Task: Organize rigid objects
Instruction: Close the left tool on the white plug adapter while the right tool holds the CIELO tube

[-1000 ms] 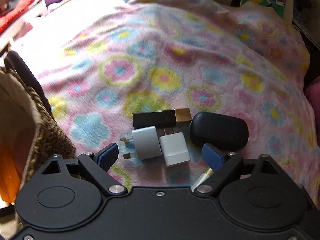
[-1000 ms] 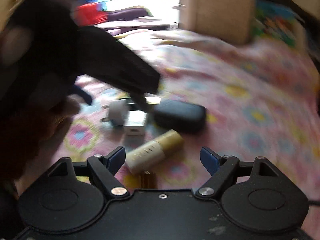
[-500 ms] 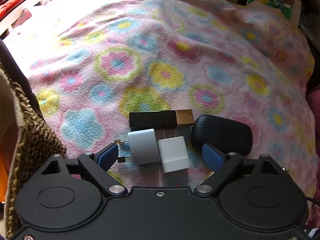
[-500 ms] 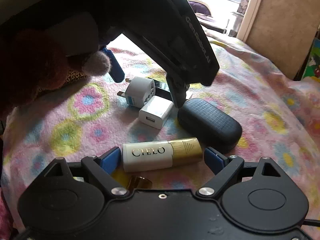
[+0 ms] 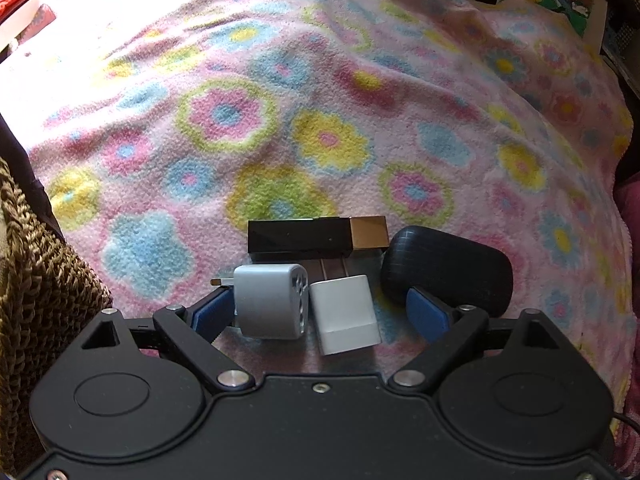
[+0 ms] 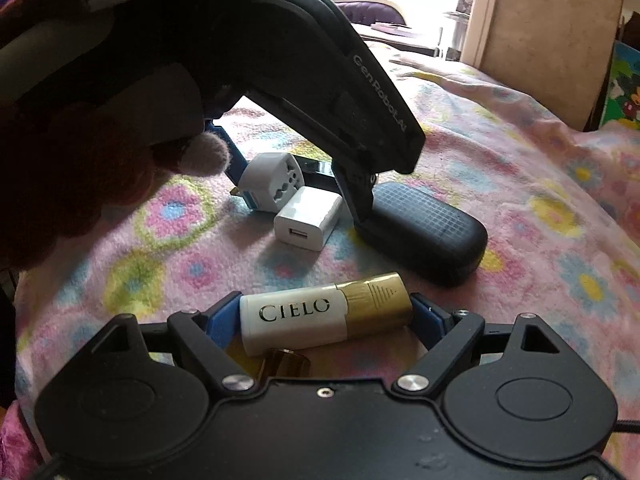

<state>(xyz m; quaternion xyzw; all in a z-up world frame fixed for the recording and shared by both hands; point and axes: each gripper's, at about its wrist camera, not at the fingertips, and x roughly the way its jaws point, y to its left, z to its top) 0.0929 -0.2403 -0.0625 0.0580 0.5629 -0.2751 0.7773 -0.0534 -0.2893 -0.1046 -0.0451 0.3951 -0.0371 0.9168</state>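
Nearest, our right gripper (image 6: 326, 318) has its jaws closed on both ends of the white-and-gold "CIELO" tube (image 6: 325, 317), low over the flowered blanket (image 6: 540, 184). Beyond, our left gripper (image 5: 320, 312), marked "GenRobot.AI", spreads its jaws wide around the grey travel adapter (image 5: 270, 306) and white USB charger (image 5: 344, 314). The black case (image 5: 446, 266) lies beside them.
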